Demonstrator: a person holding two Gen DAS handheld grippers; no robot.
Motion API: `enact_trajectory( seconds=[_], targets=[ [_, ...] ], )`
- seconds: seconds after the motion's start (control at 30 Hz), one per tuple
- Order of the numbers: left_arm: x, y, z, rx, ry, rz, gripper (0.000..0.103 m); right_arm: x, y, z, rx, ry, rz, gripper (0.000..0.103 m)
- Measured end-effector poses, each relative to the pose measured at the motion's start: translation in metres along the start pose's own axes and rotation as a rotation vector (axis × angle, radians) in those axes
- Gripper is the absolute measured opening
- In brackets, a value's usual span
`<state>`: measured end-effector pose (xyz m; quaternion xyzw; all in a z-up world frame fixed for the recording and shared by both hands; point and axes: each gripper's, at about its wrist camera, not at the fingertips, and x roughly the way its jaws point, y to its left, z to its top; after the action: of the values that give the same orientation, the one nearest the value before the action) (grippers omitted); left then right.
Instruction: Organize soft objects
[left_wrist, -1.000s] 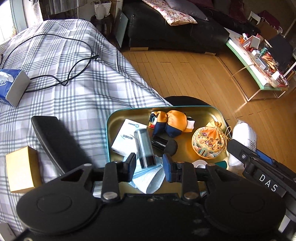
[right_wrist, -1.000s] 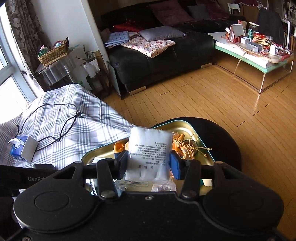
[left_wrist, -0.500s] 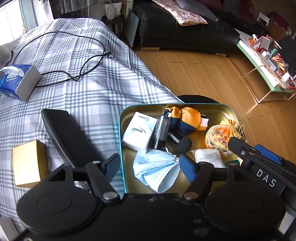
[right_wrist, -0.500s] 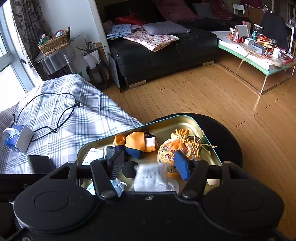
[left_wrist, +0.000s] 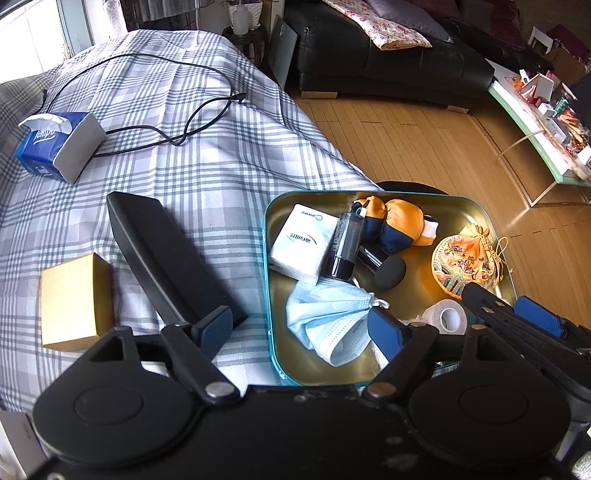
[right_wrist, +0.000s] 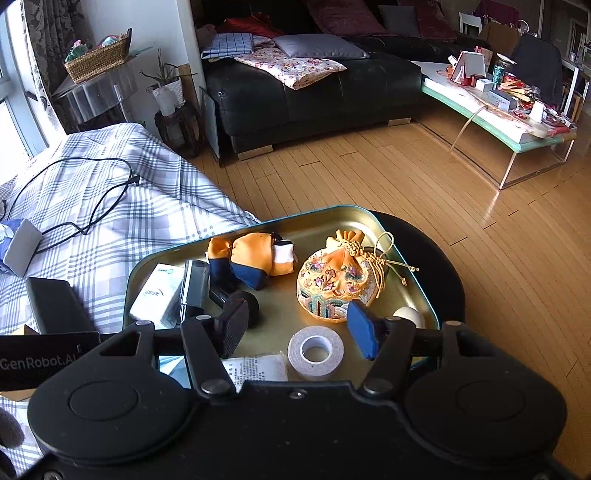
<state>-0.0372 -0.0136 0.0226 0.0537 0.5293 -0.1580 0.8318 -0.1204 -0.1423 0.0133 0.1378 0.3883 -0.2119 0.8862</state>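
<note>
My left gripper (left_wrist: 301, 330): fingers apart, holding nothing; face mask (left_wrist: 328, 317) between them, in the tray (left_wrist: 269, 295). My right gripper (right_wrist: 295, 330): fingers apart, holding nothing; tape roll (right_wrist: 315, 352) between them, embroidered pouch (right_wrist: 338, 282) just beyond, orange plush (right_wrist: 251, 260) farther left.

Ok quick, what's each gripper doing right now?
Left gripper: open, holding nothing.
Right gripper: open, holding nothing, above the tray.
</note>
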Motion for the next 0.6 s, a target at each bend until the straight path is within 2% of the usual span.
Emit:
enact_trajectory(
  seconds=[0.6],
  targets=[
    [-0.015,0.018,-0.025,-0.036,-0.029,0.052,0.086,-0.001,0.011,-0.009,-0.04,-0.008,-0.067,0.058]
  ],
)
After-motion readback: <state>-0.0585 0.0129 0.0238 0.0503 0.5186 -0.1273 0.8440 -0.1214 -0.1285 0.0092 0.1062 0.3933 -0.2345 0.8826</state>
